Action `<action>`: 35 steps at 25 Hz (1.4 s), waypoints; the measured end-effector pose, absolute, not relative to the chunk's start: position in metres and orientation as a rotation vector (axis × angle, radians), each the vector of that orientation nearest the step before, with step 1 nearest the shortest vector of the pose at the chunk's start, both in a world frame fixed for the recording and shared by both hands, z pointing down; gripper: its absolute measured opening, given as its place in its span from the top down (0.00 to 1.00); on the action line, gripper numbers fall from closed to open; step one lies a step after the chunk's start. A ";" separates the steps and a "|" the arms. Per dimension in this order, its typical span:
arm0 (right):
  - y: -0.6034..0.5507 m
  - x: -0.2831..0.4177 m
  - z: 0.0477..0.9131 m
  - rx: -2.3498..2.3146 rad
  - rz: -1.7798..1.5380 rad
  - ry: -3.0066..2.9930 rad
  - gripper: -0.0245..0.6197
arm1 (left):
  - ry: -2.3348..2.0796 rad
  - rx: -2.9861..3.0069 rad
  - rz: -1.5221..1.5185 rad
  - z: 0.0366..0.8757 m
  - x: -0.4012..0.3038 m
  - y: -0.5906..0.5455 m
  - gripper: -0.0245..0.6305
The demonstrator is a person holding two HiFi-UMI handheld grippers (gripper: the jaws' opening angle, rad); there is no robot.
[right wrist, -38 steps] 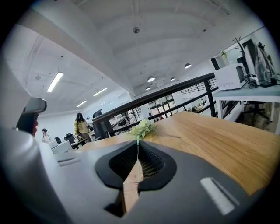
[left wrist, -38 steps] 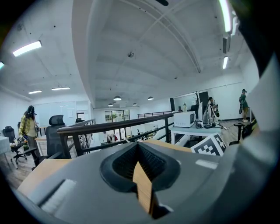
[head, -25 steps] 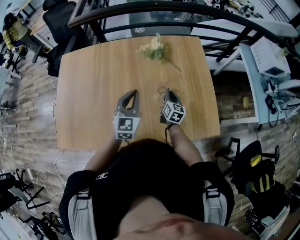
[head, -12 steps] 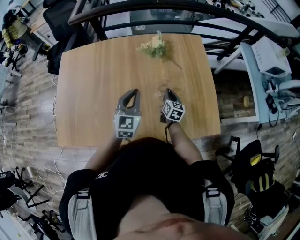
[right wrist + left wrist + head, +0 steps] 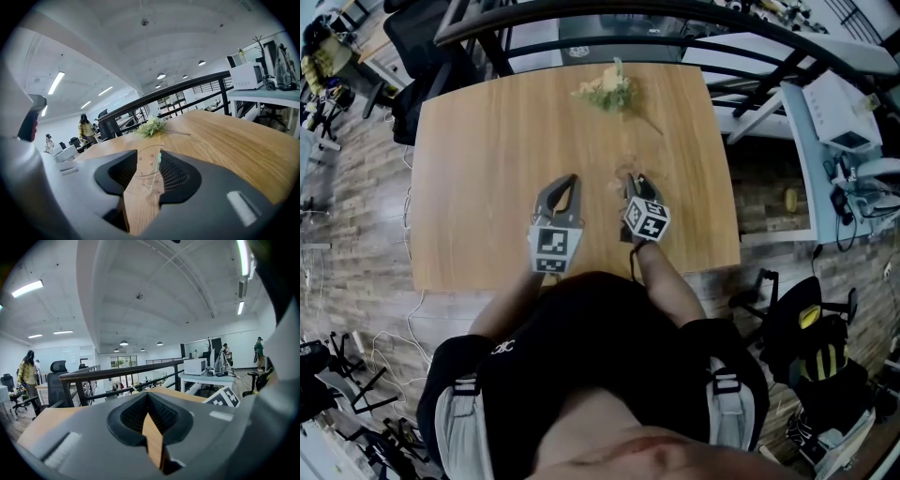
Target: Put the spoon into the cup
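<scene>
A clear glass cup [image 5: 623, 174] stands on the wooden table [image 5: 487, 141] just ahead of my right gripper [image 5: 633, 181]. In the right gripper view the cup [image 5: 145, 165] sits between the jaw tips, and a pale spoon [image 5: 159, 159] stands in it, its handle close to the right pad. My right gripper [image 5: 148, 154] is opening and its pads stand apart from the glass. My left gripper [image 5: 572, 180] rests to the left of the cup; its tips meet with nothing in them [image 5: 147, 393].
A bunch of pale flowers [image 5: 605, 92] lies at the table's far edge, also in the right gripper view [image 5: 151, 125]. A dark railing [image 5: 581, 19] runs behind the table. Desks and chairs stand around it.
The right gripper's fingers have spread slightly at the cup. Both hands have stayed where they were.
</scene>
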State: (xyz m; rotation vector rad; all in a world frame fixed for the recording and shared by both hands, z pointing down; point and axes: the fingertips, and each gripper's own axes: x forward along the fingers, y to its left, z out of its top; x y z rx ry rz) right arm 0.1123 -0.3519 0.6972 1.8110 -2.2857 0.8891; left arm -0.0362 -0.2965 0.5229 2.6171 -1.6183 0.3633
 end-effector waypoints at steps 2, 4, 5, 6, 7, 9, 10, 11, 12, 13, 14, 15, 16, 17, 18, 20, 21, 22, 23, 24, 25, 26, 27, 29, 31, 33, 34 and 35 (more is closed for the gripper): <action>-0.352 0.115 0.699 1.818 0.881 -2.273 0.69 | -1.616 2.620 0.365 0.523 -0.036 -0.296 0.95; -0.351 0.116 0.701 1.822 0.879 -2.255 0.66 | -1.614 2.622 0.369 0.524 -0.036 -0.296 0.94; -0.351 0.117 0.703 1.824 0.880 -2.246 0.64 | -1.612 2.621 0.371 0.524 -0.036 -0.296 0.94; -0.351 0.118 0.704 1.826 0.882 -2.238 0.63 | -1.610 2.621 0.371 0.525 -0.036 -0.296 0.95; -0.351 0.119 0.705 1.829 0.885 -2.230 0.62 | -1.608 2.620 0.370 0.525 -0.036 -0.296 0.95; -0.350 0.122 0.706 1.835 0.890 -2.222 0.59 | -1.603 2.619 0.367 0.525 -0.035 -0.295 0.95; -0.350 0.123 0.706 1.836 0.890 -2.222 0.59 | -1.601 2.618 0.366 0.525 -0.034 -0.295 0.95; -0.349 0.124 0.705 1.838 0.888 -2.223 0.59 | -1.599 2.618 0.365 0.525 -0.033 -0.296 0.95; -0.349 0.125 0.705 1.840 0.883 -2.223 0.59 | -1.597 2.619 0.365 0.525 -0.032 -0.296 0.95; -0.349 0.126 0.704 1.841 0.874 -2.224 0.60 | -1.594 2.621 0.364 0.525 -0.031 -0.296 0.94; -0.348 0.127 0.703 1.842 0.863 -2.225 0.61 | -1.591 2.624 0.364 0.526 -0.030 -0.296 0.95; -0.347 0.128 0.702 1.844 0.850 -2.225 0.65 | -1.588 2.627 0.365 0.526 -0.029 -0.296 0.95; -0.346 0.130 0.701 1.848 0.836 -2.226 0.70 | -1.585 2.630 0.366 0.526 -0.029 -0.296 0.95; -0.344 0.131 0.699 1.853 0.823 -2.226 0.74 | -1.582 2.632 0.365 0.527 -0.027 -0.295 0.95; -0.342 0.133 0.697 1.858 0.809 -2.225 0.77 | -1.580 2.633 0.364 0.527 -0.026 -0.295 0.95; -0.341 0.136 0.691 1.866 0.777 -2.225 0.83 | -1.572 2.636 0.362 0.526 -0.024 -0.295 0.95; -0.340 0.138 0.689 1.870 0.762 -2.224 0.86 | -1.568 2.638 0.361 0.526 -0.022 -0.295 0.95; -0.340 0.139 0.687 1.873 0.751 -2.222 0.89 | -1.564 2.640 0.358 0.526 -0.021 -0.295 0.94; -0.340 0.139 0.684 1.875 0.747 -2.221 0.92 | -1.560 2.641 0.357 0.527 -0.020 -0.296 0.95; -0.339 0.140 0.681 1.878 0.747 -2.223 0.95 | -1.557 2.643 0.356 0.527 -0.019 -0.296 0.95; -0.338 0.141 0.676 1.881 0.748 -2.230 0.95 | -1.555 2.645 0.355 0.527 -0.019 -0.296 0.95; -0.338 0.141 0.670 1.885 0.742 -2.242 0.95 | -1.554 2.646 0.354 0.527 -0.018 -0.296 0.95; -0.339 0.141 0.663 1.888 0.730 -2.255 0.95 | -1.554 2.647 0.353 0.527 -0.018 -0.297 0.95; -0.341 0.140 0.648 1.892 0.684 -2.276 0.95 | -1.556 2.644 0.347 0.526 -0.019 -0.299 0.94; -0.341 0.138 0.634 1.889 0.626 -2.292 0.95 | -1.559 2.638 0.341 0.527 -0.021 -0.298 0.95; -0.340 0.134 0.620 1.877 0.578 -2.321 0.95 | -1.562 2.631 0.338 0.529 -0.022 -0.298 0.94; -0.340 0.131 0.613 1.868 0.557 -2.341 0.96 | -1.564 2.628 0.336 0.529 -0.023 -0.298 0.95; -0.340 0.129 0.606 1.858 0.536 -2.362 0.96 | -1.567 2.626 0.335 0.529 -0.024 -0.298 0.95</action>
